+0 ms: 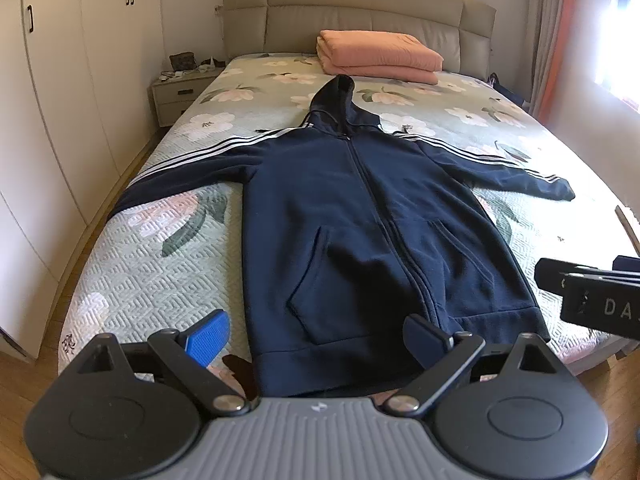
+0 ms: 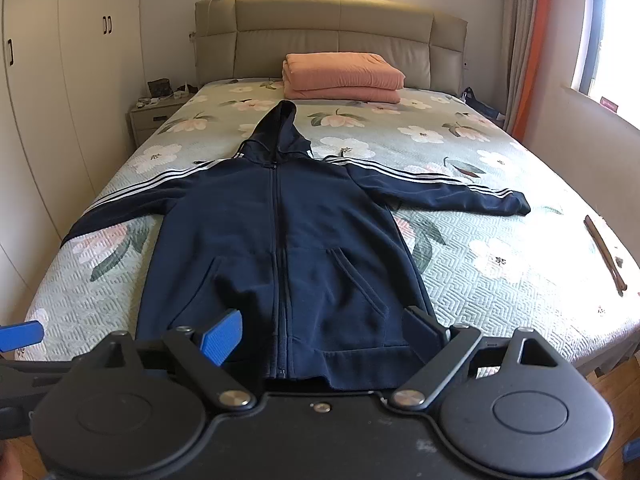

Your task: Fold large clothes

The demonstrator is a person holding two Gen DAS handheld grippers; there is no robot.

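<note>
The hoodie (image 1: pixel 360 208) lies zipped and face up on the bed (image 1: pixel 160 280), hem at the foot edge, hood toward the headboard, both sleeves spread out sideways. Its left sleeve (image 1: pixel 192 160) runs to the bed's left edge and seems to hang just over it; the right sleeve (image 2: pixel 440 192) ends well short of the right edge. Nothing is folded yet, so the step in hand looks like the first fold, probably bringing a sleeve in across the chest.

To do that well, take each sleeve near the cuff rather than mid-arm, lift only enough to clear the body, and lay it flat along the zip so the striped seam stays straight. The fleece looks thick and limp, so a shallow pinch may slip; bite a full layer. Pulling the left sleeve off the edge first would keep it from dragging the body sideways.

The left gripper (image 1: pixel 316 332) hovers above the foot edge, over the hem's left half, level and pointing up the bed, its pads spread wide and holding nothing. The right gripper (image 2: pixel 324 330) hovers just beside it over the hem's right half, in the same level, forward-pointing pose, also spread wide and empty. Neither touches the cloth.
</note>
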